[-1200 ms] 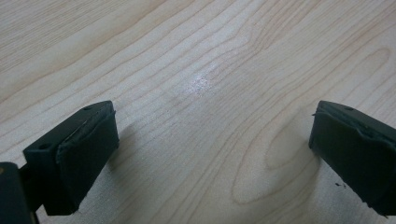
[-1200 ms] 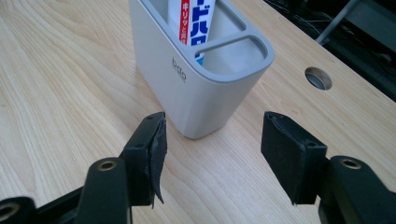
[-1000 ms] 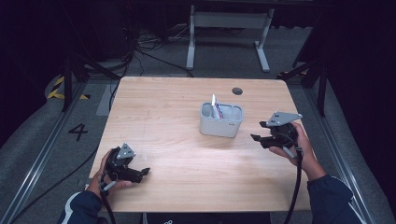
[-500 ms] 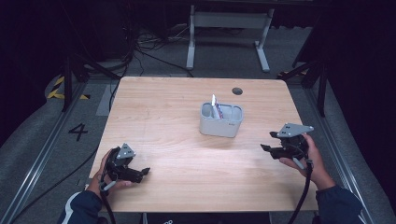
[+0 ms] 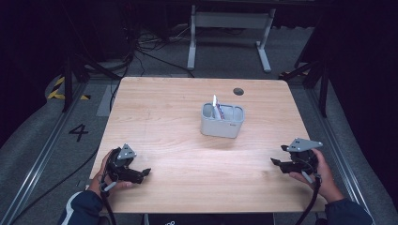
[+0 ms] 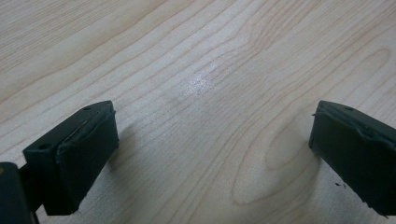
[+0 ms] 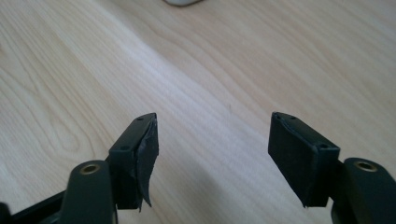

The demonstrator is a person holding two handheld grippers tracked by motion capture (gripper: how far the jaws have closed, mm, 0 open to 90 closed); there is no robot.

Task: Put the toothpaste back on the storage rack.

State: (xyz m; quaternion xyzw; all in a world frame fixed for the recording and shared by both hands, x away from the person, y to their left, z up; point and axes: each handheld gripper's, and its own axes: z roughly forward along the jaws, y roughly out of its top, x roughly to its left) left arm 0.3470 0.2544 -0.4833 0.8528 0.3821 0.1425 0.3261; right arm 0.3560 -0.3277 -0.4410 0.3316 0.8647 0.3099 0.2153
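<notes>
A grey two-compartment holder (image 5: 222,126) stands right of the table's middle, with a white stick-like item (image 5: 215,104) upright in its left compartment. Near the front left corner, my left gripper (image 5: 143,174) rests low over the wood and is open; its pads (image 6: 88,140) have only bare tabletop between them. My right gripper (image 5: 279,156) sits low at the front right, pointing left, well clear of the holder. Its jaws have just been opening and stand apart around bare wood (image 7: 212,140). The holder's base (image 7: 182,2) peeks in at the top of the right gripper view.
The wooden table (image 5: 178,108) has a dark round cable hole (image 5: 238,91) near its far edge. Beyond the table are a white frame stand (image 5: 230,21) and floor cables. A rail runs along the floor at the left.
My right gripper has moved from beside the holder toward the near right edge and sunk lower, its jaws spreading. The left gripper has stayed put.
</notes>
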